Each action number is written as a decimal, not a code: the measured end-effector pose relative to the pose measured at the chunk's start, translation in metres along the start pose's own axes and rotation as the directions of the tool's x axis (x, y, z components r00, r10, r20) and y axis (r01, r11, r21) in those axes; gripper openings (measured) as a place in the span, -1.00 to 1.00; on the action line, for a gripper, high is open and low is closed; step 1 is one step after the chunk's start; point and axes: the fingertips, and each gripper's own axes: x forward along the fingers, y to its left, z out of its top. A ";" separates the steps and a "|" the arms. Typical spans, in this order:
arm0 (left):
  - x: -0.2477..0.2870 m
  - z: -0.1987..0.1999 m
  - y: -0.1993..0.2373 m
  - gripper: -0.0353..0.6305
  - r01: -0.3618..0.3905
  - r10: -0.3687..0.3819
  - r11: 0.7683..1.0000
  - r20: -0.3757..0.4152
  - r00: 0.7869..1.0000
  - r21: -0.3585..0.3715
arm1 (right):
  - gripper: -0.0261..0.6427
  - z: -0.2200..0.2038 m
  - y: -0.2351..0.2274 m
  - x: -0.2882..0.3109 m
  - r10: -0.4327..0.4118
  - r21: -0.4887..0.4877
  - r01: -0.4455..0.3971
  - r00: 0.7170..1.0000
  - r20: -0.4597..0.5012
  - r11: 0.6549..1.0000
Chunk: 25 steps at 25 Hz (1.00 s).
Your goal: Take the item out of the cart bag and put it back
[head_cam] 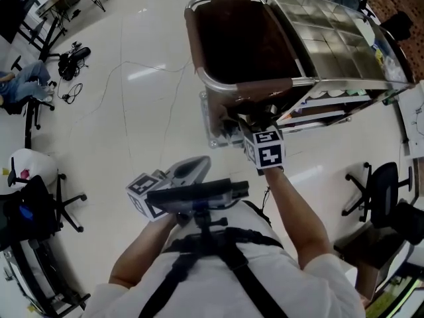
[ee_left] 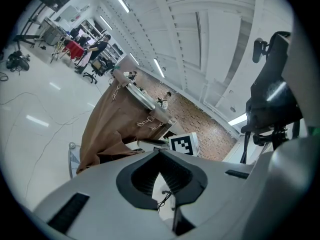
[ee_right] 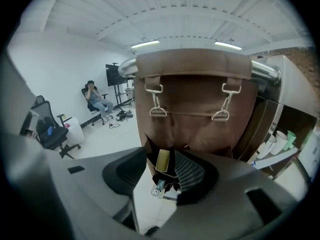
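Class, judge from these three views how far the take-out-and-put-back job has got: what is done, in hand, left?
Done, it seems: the small dark packet with a gold panel is outside the brown fabric cart bag. In hand: the right tool grips it in front of the bag's outer face, while the left tool is shut, empty, near the body. Left: putting the packet back inside.

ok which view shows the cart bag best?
Head view: the brown bag is seen from above, open mouth and dark inside. Right gripper view shows only its front panel with strap clips; left gripper view, its draped side.
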 end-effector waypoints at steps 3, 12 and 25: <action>0.000 0.000 0.000 -0.88 -0.004 0.004 1.000 0.000 1.000 -0.002 | -0.39 -0.004 -0.002 0.010 -0.009 0.001 0.009 1.000 -0.025 1.000; 0.002 0.000 0.001 -0.88 -0.012 0.012 1.000 0.006 1.000 -0.014 | -0.50 -0.017 -0.003 0.026 -0.005 -0.014 0.003 0.997 -0.078 1.000; 0.002 -0.001 0.002 -0.88 -0.031 0.031 0.999 0.009 0.999 -0.009 | -0.56 -0.028 -0.008 0.050 -0.012 -0.028 0.009 0.994 -0.109 1.000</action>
